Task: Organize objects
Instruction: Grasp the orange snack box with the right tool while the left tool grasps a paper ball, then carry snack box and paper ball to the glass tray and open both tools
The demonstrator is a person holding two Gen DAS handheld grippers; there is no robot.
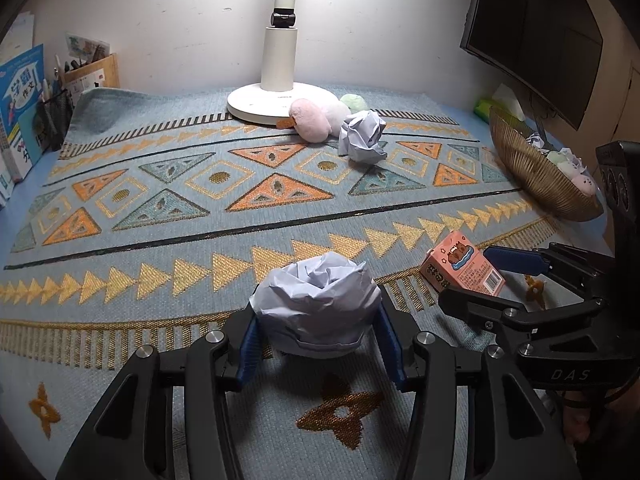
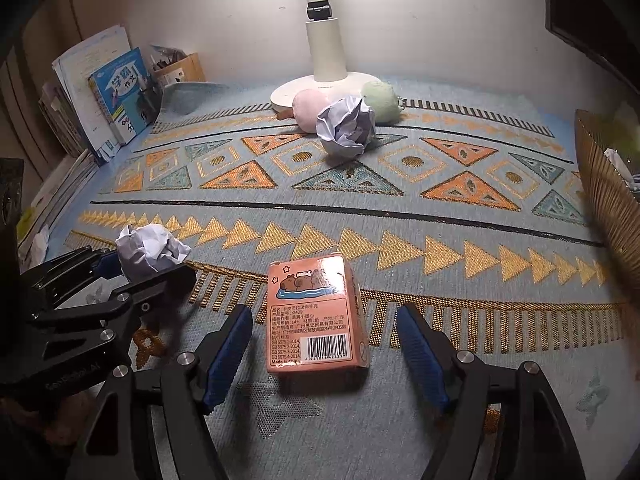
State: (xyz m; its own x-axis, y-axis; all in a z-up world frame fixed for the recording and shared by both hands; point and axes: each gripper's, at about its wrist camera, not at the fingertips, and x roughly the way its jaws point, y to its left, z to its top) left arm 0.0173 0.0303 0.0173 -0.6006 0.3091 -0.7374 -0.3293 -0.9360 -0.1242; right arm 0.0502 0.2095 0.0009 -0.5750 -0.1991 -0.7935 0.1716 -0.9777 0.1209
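A crumpled pale paper ball (image 1: 316, 304) sits between the blue pads (image 1: 250, 344) of my left gripper (image 1: 316, 320), low over the patterned mat; both pads press its sides. From the right wrist view the same ball (image 2: 150, 248) shows in the left gripper (image 2: 140, 270). An orange capybara box (image 2: 316, 316) lies on the mat between the fingers of my right gripper (image 2: 324, 312), which is open with a gap on each side. In the left wrist view, the box (image 1: 460, 268) and right gripper (image 1: 470, 276) are at the right.
A second paper ball (image 1: 362, 136) lies by pink (image 1: 310, 120) and green (image 1: 354, 102) plush toys at the lamp base (image 1: 256, 100). A golden wire basket (image 1: 536, 168) with small plush toys stands right, under a monitor (image 1: 532, 32). Books (image 1: 20, 100) and a pen holder (image 1: 54, 116) line the left.
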